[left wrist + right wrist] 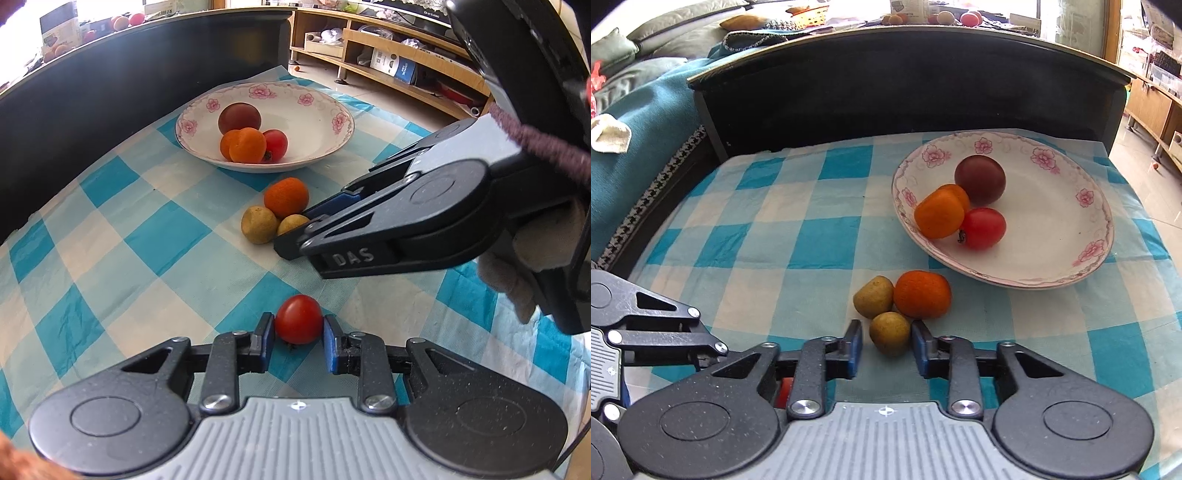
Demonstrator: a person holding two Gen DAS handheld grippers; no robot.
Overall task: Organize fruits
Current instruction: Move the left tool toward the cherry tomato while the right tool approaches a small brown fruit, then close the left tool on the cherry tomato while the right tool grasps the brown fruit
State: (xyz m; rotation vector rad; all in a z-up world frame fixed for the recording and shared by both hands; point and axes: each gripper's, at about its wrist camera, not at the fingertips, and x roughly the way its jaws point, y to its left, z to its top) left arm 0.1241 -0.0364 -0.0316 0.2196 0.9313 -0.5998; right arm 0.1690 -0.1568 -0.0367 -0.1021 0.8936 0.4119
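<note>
Four fruits are already gathered in the flowered plate (1086, 266): a dark plum (979, 179), two orange fruits (938, 218) pressed together, and a red tomato (983, 228). Four more are left on the checked cloth (110, 258). A second red tomato (298, 319) is clamped between the blue pads of the left gripper (298, 332), apparently not yet lifted from the cloth. A small yellow-green fruit (889, 333) is enclosed by the right gripper (886, 341), whose jaws are drawn in about it; in that view a sliver of space is seen beside the left pad, so the hold is judged just made. Beside it, touching, another yellow-green fruit (873, 296) and a rough orange one (922, 294) are left untouched. The task is judged about half done.
</note>
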